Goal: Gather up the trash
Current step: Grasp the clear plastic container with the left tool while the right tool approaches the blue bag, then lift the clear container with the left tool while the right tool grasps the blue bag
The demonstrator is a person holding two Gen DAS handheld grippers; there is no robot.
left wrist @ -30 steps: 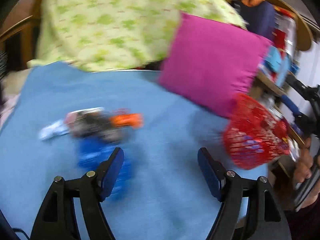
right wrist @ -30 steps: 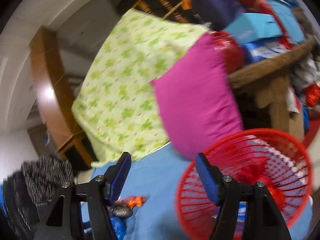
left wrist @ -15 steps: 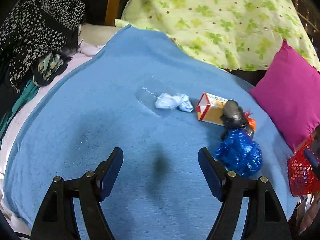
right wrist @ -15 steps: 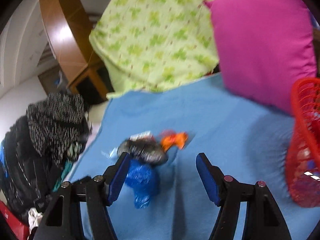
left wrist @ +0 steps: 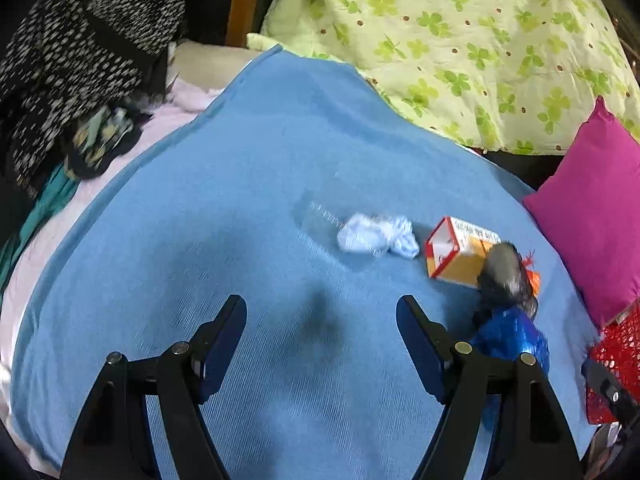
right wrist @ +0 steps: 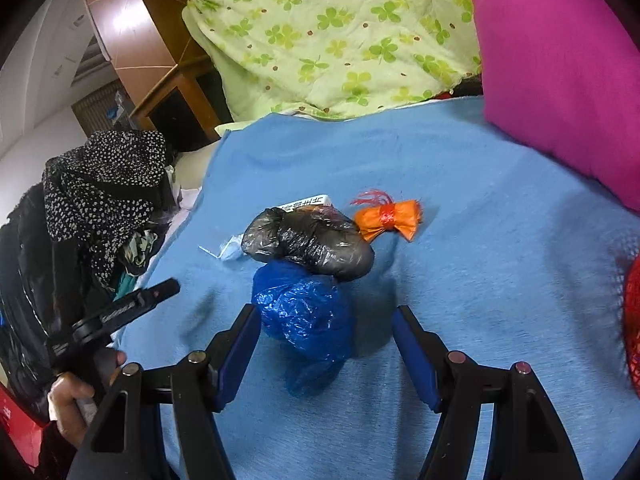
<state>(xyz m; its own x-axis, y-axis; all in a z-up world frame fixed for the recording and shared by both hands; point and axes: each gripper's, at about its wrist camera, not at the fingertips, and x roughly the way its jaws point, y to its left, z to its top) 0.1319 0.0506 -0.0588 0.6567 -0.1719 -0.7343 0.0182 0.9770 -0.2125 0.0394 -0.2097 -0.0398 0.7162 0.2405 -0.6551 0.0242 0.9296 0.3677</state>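
right wrist: one blue bag (right wrist: 306,316), perhaps one box (right wrist: 306,203).

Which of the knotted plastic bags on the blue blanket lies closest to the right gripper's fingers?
The blue bag, lying partly between the open right gripper fingers. The black bag sits behind it; the small orange one lies farthest.

Ahead of our open left tongs (left wrist: 320,332) the blue blanket (left wrist: 240,200) lies bare; trash crowds their right. Between our right tongs (right wrist: 326,332) sits the blue bag (right wrist: 306,312) (black bag (right wrist: 308,242) touching behind it), basket (right wrist: 632,320) far right.
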